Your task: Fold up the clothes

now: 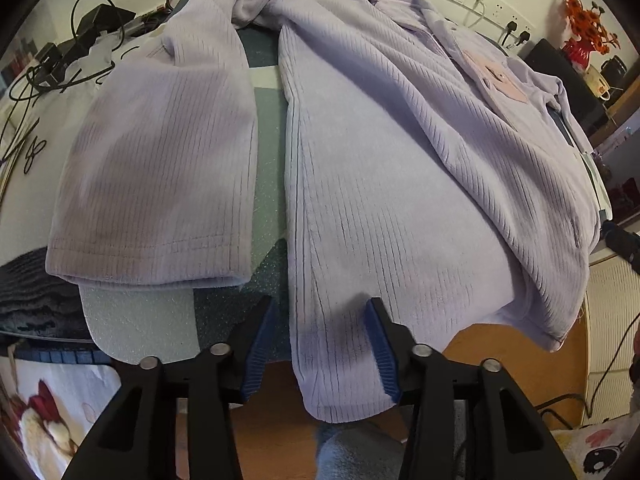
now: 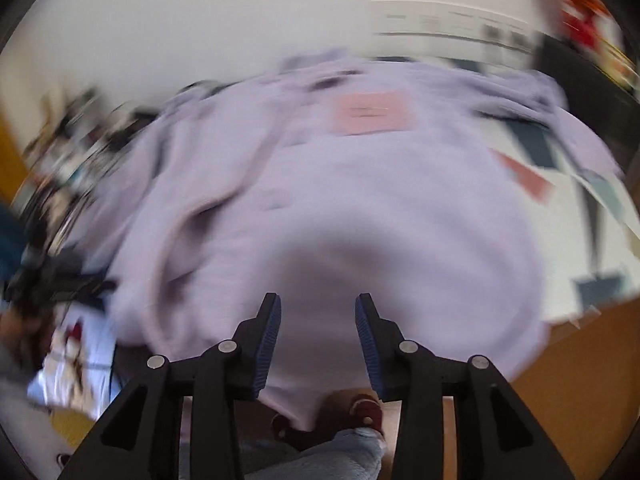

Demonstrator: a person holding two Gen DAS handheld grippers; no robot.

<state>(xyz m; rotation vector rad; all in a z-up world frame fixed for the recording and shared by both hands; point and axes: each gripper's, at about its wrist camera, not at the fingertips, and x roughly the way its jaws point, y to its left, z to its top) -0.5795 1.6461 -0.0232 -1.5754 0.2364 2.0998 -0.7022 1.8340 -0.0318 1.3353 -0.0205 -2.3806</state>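
A: Left wrist view, read from the left. We see tangled black cables (image 1: 60,64) at the far left edge of the table (image 1: 264,168), whose cover is patterned in teal and pale panels. Next comes one sleeve (image 1: 160,168) of the lilac ribbed garment (image 1: 400,168), lying flat with its cuff toward the near edge. A strip of bare table cover separates the sleeve from the garment's body.

B: And the body itself?

A: It spreads over the middle and right of the table, and its lower hem hangs over the near edge. A pink patch (image 1: 496,76) sits on it toward the far right corner. On the wall behind we note a socket strip (image 1: 484,8) and, farther right, orange flowers (image 1: 588,28).

B: How does the left gripper (image 1: 322,308) stand?

A: Its jaws are partly apart. The hanging front edge of the garment lies between the blue pads (image 1: 380,344); we cannot tell whether they press on it.

B: The right wrist view?

A: It is heavily blurred. We make out the same garment (image 2: 360,208) filling the middle, its patch (image 2: 372,114) toward the far side, and the table (image 2: 592,208) bare at the right edge. The right gripper (image 2: 318,304) stands narrowly parted above the cloth, with nothing gripped between its pads (image 2: 368,344).
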